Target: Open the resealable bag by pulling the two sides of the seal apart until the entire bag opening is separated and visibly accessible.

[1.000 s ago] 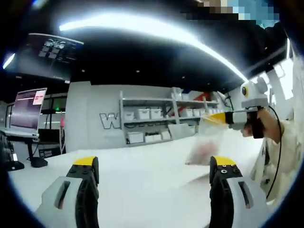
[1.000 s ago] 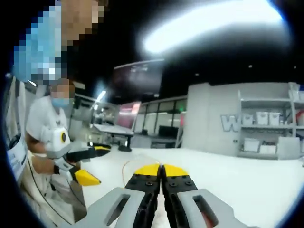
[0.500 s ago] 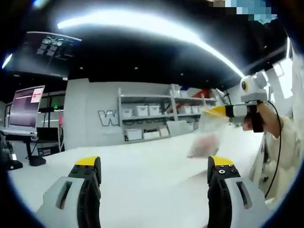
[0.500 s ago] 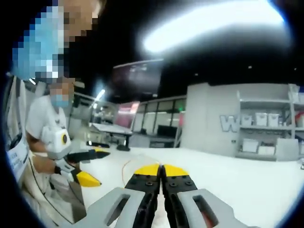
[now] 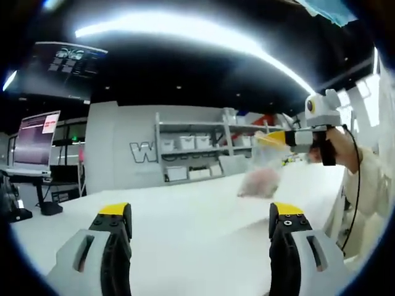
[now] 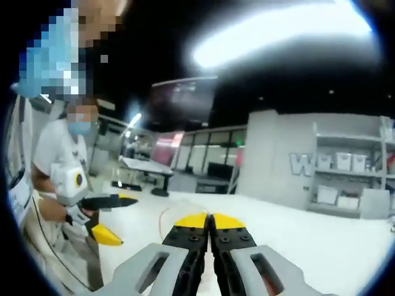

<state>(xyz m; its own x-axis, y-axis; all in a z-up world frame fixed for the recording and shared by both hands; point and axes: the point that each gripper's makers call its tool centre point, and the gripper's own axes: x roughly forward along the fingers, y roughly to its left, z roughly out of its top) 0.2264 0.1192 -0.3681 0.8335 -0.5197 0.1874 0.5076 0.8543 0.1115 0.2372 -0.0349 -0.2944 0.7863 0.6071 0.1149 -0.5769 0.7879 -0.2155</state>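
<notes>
Grey shelving [image 5: 197,154] with white bins lines the far wall behind a bare white tabletop [image 5: 185,222], and over it, at the left, the left gripper [image 5: 200,216] hangs with its jaws wide apart and nothing between them. To the right, the right gripper [image 5: 274,138] is closed on one side of the resealable bag [image 5: 262,176], which dangles clear of the tabletop with something pinkish inside. The bag looks held but not yet opened; I'd say the left gripper must next reach across and pinch the opposite side of the seal.

Bag [image 5: 261,176] hangs above table [image 5: 185,216].
</notes>
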